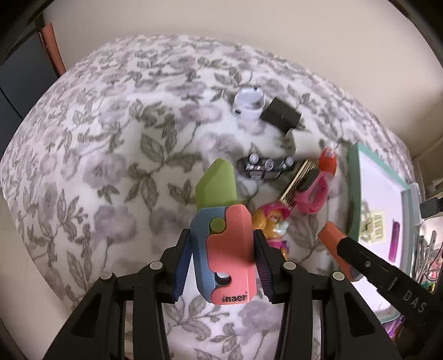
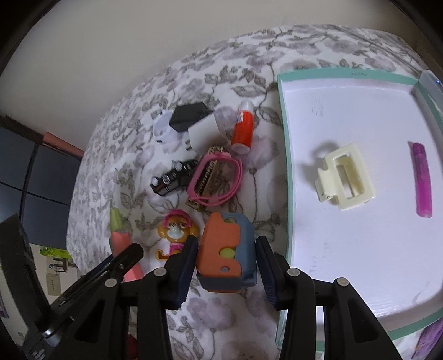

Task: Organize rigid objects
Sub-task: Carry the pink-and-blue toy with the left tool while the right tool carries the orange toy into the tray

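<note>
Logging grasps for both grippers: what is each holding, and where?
Left gripper clamps the pink-blue toy knife by its handle sides. Right gripper brackets the orange-blue toy; contact unclear.

a floral blanket (image 1: 116, 144) covers the bed, a plain cream wall (image 1: 249, 25) behind, dark cabinet (image 2: 41, 180) at its left edge.

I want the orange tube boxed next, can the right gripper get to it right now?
Probably not yet: the right gripper has its fingers around an orange and blue toy, and the orange tube lies beyond the pink frame.
</note>
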`<state>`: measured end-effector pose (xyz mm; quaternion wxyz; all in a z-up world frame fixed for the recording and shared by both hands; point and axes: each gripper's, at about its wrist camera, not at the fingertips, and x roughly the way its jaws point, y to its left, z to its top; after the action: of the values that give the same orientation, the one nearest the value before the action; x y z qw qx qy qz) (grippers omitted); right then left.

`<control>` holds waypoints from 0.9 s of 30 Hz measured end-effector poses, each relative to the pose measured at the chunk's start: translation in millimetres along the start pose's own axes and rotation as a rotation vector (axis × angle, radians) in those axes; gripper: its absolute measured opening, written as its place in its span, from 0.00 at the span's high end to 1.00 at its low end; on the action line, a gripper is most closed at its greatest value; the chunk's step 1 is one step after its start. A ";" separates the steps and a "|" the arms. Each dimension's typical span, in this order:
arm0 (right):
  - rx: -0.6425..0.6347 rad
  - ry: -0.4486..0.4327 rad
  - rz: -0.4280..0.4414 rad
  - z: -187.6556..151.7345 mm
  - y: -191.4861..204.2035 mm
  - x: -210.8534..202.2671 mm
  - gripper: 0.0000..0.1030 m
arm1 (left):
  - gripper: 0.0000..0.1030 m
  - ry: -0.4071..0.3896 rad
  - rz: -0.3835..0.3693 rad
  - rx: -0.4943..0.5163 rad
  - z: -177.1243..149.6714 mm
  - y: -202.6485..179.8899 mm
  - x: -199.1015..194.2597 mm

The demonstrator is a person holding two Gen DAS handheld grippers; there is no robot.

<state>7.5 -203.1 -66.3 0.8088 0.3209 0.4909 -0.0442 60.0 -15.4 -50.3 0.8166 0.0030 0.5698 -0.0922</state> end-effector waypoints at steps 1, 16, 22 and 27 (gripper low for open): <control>0.001 -0.013 0.006 1.0 -0.1 -5.4 0.56 | 0.56 -0.011 -0.004 0.005 0.2 0.8 -2.5; 0.055 -0.229 -0.060 14.8 -29.8 -90.7 0.56 | 0.56 -0.115 -0.113 0.181 2.5 -51.8 -30.3; 0.115 -0.272 -0.115 17.3 -62.3 -111.1 0.56 | 0.56 -0.111 -0.184 0.279 -10.0 -86.9 -31.5; 0.148 -0.286 -0.225 17.0 -87.0 -121.0 0.56 | 0.56 -0.136 -0.235 0.384 -24.3 -119.2 -34.7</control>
<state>-75.3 -310.9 -2.9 0.8343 0.3132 0.3993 -0.2154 7.5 -124.8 -14.6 0.8211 0.0857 0.4822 -0.2932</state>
